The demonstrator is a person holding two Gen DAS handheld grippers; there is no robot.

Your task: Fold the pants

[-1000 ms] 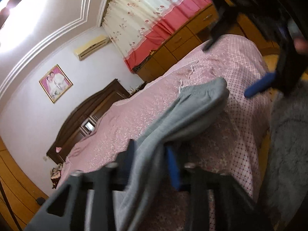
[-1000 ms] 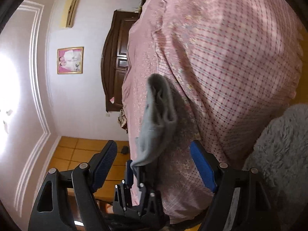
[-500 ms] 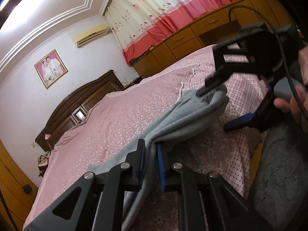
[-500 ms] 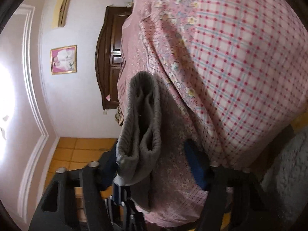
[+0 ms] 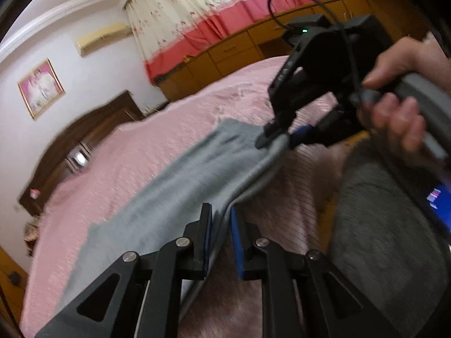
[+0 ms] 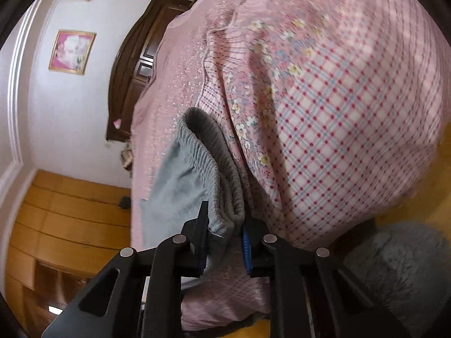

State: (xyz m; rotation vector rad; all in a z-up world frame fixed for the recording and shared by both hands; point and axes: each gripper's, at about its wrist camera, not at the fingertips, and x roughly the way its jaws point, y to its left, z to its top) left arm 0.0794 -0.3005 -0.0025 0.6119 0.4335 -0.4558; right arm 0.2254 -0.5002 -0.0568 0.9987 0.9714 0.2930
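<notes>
Grey pants at the bed edge: my right gripper has just closed on the waistband beside the holding left gripper, ready to fold.

soft, even indoor light, moderately bright in both views, no hard glare. left wrist view: daylight glows through the cream and red floral curtain; heavy motion blur over the pink bedspread and the grey knit pants, and the gold-framed wall picture is smeared. the nearest black claw arms are sharp. right wrist view is crisper: checks on the bedspread read clearly, with a soft shadow just beside the pants' ribbed waistband. strong fisheye bending and black vignette at all corners.
</notes>
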